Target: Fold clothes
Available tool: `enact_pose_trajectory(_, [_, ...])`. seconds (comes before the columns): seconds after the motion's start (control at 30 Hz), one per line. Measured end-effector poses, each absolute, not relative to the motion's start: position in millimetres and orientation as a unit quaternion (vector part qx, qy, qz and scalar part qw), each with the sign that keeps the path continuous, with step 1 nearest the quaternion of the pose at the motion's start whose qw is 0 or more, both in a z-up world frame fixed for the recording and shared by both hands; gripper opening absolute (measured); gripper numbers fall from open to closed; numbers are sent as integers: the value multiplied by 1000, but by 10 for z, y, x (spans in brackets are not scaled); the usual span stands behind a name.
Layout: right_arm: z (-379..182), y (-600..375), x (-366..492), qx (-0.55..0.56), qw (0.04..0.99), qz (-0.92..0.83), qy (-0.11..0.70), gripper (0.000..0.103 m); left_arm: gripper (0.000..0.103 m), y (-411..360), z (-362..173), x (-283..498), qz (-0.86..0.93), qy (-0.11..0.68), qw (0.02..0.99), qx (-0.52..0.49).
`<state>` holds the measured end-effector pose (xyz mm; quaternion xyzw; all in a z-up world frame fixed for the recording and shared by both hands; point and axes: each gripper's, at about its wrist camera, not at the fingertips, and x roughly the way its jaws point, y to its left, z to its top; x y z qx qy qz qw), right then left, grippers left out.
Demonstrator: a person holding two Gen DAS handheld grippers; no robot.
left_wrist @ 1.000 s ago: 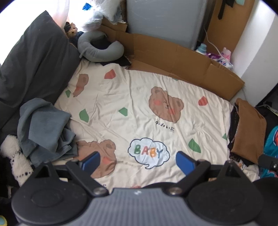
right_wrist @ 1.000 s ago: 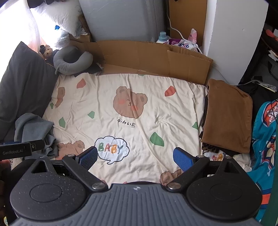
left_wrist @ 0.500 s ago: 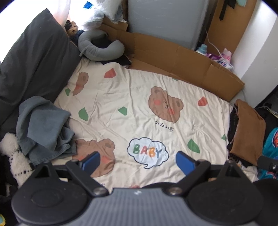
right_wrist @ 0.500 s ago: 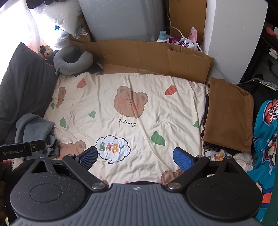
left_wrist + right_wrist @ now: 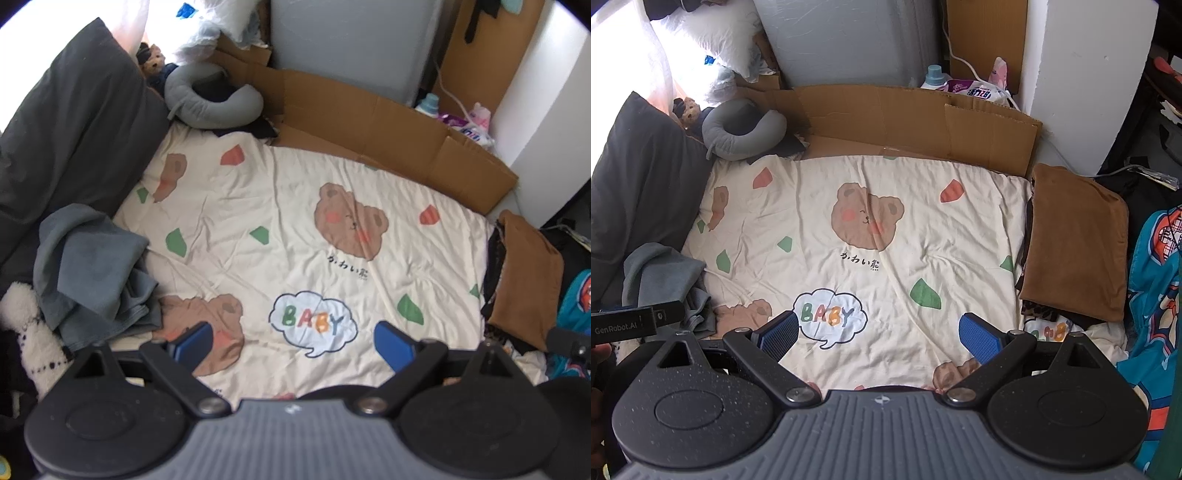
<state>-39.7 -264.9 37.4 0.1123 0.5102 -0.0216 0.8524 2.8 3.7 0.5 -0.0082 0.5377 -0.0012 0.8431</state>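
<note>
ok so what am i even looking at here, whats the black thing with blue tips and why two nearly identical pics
Those are two handheld grippers; a person carries one in each hand, and each has a fisheye camera looking forward between its blue-padded fingers. One picture comes from the left gripper, the other from the right gripper. Both are open and hold nothing. They look down on a cream bear-print bedsheet. A crumpled grey-blue garment lies at its left edge, and a folded brown garment at its right. A grey U-shaped neck pillow sits at the far left corner.

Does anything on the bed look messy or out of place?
Yes: the grey garment lies crumpled in a heap at the sheet's left edge, unfolded, unlike the brown garment lying flat and folded on the right.
</note>
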Motion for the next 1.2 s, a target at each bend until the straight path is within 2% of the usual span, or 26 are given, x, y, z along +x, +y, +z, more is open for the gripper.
enact_pose_trajectory(1.2, [355,-2693,-383,130,848,-21,514,97,95,84,14,76,9,546,838,-16])
